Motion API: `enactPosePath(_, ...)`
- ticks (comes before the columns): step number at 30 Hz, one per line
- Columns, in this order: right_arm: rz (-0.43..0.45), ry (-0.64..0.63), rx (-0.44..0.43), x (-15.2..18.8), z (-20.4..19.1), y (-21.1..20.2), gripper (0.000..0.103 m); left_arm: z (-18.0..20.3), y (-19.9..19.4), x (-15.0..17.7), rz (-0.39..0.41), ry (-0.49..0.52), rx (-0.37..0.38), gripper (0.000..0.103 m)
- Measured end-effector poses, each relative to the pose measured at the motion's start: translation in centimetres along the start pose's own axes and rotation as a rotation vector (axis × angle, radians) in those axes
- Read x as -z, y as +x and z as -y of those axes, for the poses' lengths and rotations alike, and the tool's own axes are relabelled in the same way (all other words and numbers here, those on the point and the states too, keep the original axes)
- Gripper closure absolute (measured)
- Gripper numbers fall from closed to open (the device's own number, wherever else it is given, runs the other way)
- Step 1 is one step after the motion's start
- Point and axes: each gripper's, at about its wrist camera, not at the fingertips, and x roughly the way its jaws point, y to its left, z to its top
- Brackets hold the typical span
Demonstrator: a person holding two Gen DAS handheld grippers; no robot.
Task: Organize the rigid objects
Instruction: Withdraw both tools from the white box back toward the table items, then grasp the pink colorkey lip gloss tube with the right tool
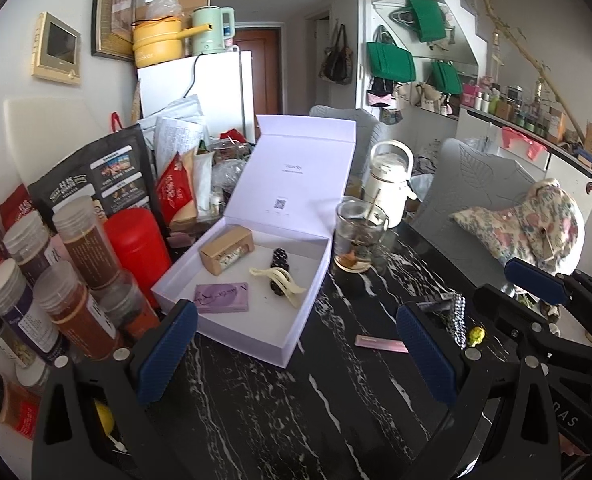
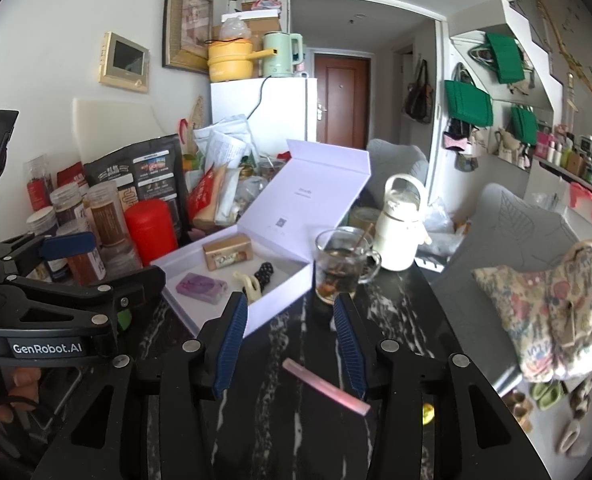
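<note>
glossy black marble-look table (image 1: 336, 420), matt white cardboard box (image 1: 255, 344), clear glass mug (image 1: 358, 236), ribbed blue fingers (image 2: 229, 344).

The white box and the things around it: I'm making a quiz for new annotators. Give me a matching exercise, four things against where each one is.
Things:
1. purple bar
2. pink stick
3. glass mug
4. red canister

Places:
A. on the black table, between the right gripper's fingers
B. inside the white box
C. left of the box, among the jars
D. just right of the box

Pairs: 1-B, 2-A, 3-D, 4-C
</note>
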Motion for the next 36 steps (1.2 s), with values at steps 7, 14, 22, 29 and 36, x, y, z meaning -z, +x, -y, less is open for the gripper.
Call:
enactPosePath(7,-0.021,0.026,0.028,2.2,1.1,-1.2,0.054,1.9,0.7,1.6,-0.043,0.03,0.054,0.002)
enactPosePath(14,-0.043,0.061,0.064,3.8,2.7,-1.7,0.048,4.0,1.6,3.1,-0.086,0.079,0.083,0.002)
enactPosePath(22,-0.074,0.104,0.084,5.6,4.6,-1.4,0.046,5.1,3.6,4.2,-0.139,0.083,0.134,0.002)
enactPosePath(29,-0.126,0.139,0.073,7.3,6.3,0.8,0.046,4.9,5.5,5.1,-0.187,0.061,0.149,0.002)
enactPosePath(36,-0.183,0.138,0.025,8.3,6.8,4.0,0.046,4.4,8.0,5.8,-0.252,0.042,0.153,0.002)
